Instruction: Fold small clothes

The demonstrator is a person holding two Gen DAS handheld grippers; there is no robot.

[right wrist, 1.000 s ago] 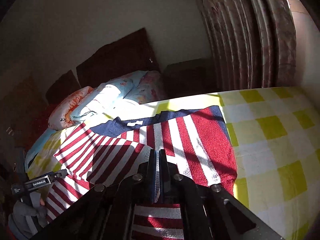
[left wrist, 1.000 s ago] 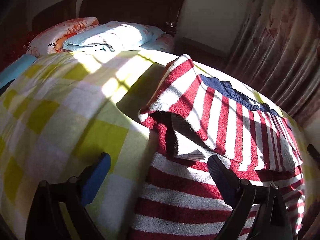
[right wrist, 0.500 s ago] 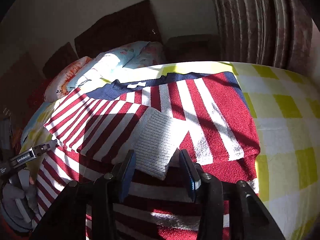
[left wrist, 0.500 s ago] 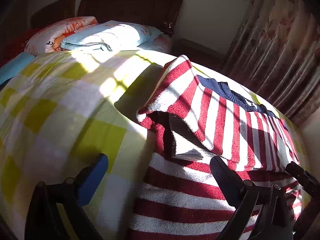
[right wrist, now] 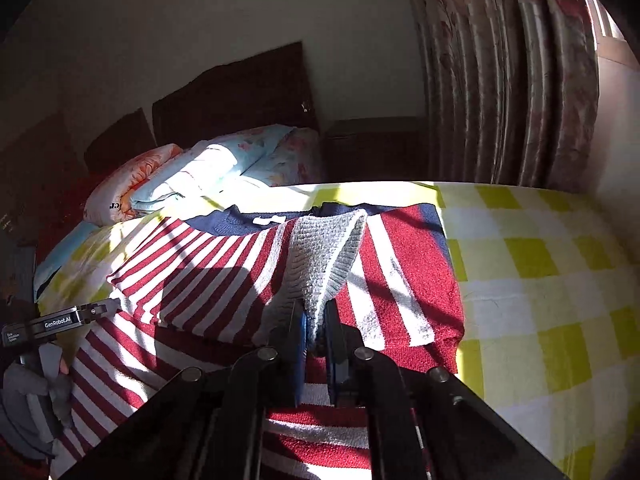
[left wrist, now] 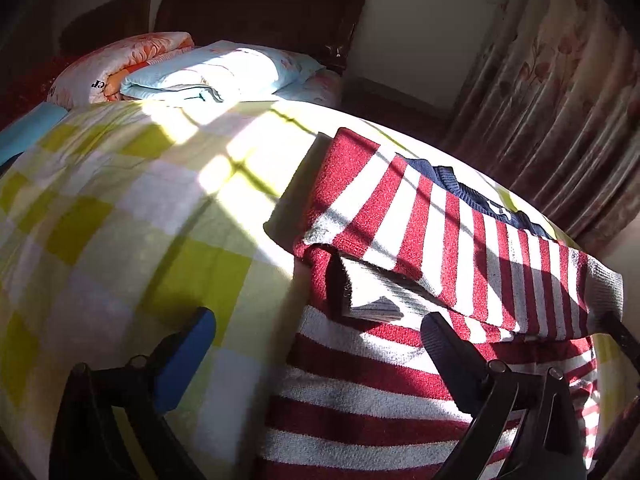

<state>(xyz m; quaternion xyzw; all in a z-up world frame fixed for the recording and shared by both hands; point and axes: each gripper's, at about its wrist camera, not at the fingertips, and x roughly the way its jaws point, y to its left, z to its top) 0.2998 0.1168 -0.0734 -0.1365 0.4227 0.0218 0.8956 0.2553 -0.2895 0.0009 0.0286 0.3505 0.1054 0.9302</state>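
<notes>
A red-and-white striped sweater [left wrist: 420, 232] with a navy collar [left wrist: 472, 196] lies on the bed, one sleeve folded across its body. My left gripper [left wrist: 316, 344] is open and empty, low over the sweater's near left edge. My right gripper [right wrist: 314, 328] is shut on the grey ribbed cuff [right wrist: 328, 252] of the sleeve and holds it lifted above the sweater [right wrist: 224, 268]. The left gripper's body shows at the left edge of the right wrist view [right wrist: 60, 322].
The bed has a yellow-and-white checked cover [left wrist: 120, 220]. Folded quilts and pillows [left wrist: 200, 72] lie by the dark headboard [left wrist: 260, 12]. Flowered curtains [right wrist: 512, 80] hang along the far side. Sun and hard shadows cross the bed.
My right gripper opened half a second ago, then shut on the grey cuff and raised it. The left gripper stayed open and barely moved.
</notes>
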